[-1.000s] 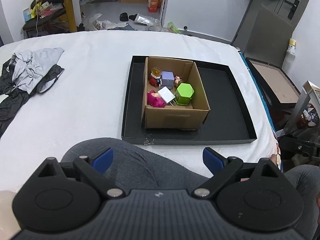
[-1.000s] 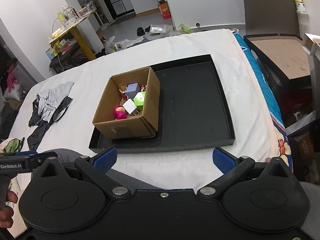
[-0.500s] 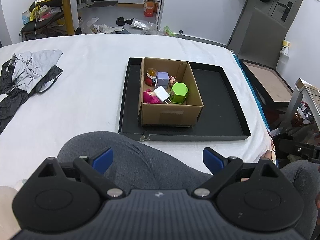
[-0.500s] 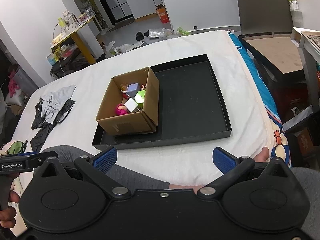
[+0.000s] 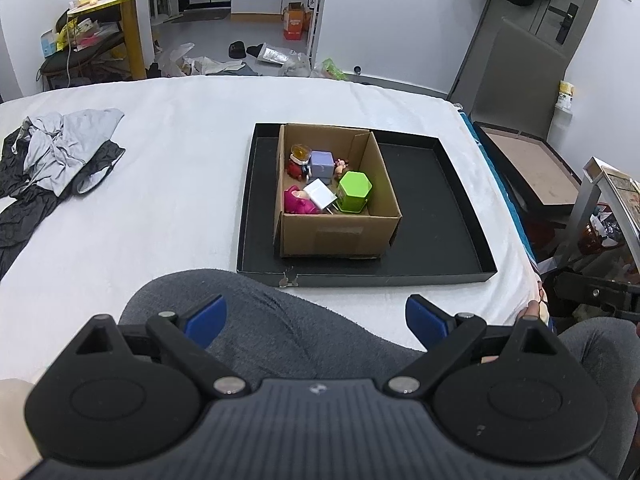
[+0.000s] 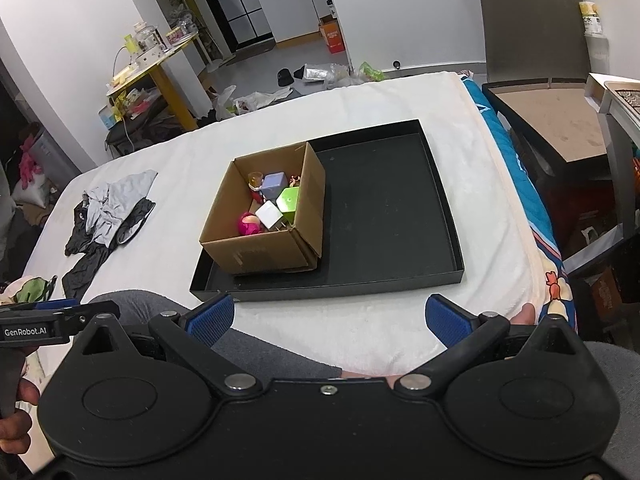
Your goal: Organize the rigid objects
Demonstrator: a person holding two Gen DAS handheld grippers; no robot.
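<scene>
A brown cardboard box point(image 5: 340, 236) point(image 6: 256, 254) stands in the left half of a shallow black tray point(image 5: 432, 208) point(image 6: 392, 208) on a white bed. Inside the box lie a green hexagonal block point(image 5: 354, 191) point(image 6: 290, 199), a white cube point(image 5: 320, 195) point(image 6: 269, 215), a lilac cube point(image 5: 322, 163) point(image 6: 273, 185), a pink toy point(image 5: 298, 202) point(image 6: 248, 225) and a small figurine point(image 5: 299, 160). My left gripper point(image 5: 316, 316) hangs open above a person's grey-clad knee, well short of the tray. My right gripper point(image 6: 328, 318) is open too, nothing between its blue pads.
A heap of grey and black clothes point(image 5: 56, 160) point(image 6: 108, 212) lies on the bed's left side. The right half of the tray is bare. A dark side table point(image 6: 560, 120) stands off the bed's right edge. The person's grey trousers point(image 5: 280, 336) fill the foreground.
Both grippers have drawn back and risen a little, so the box and tray look smaller and farther. Both remain open. Nothing in the box has moved.
</scene>
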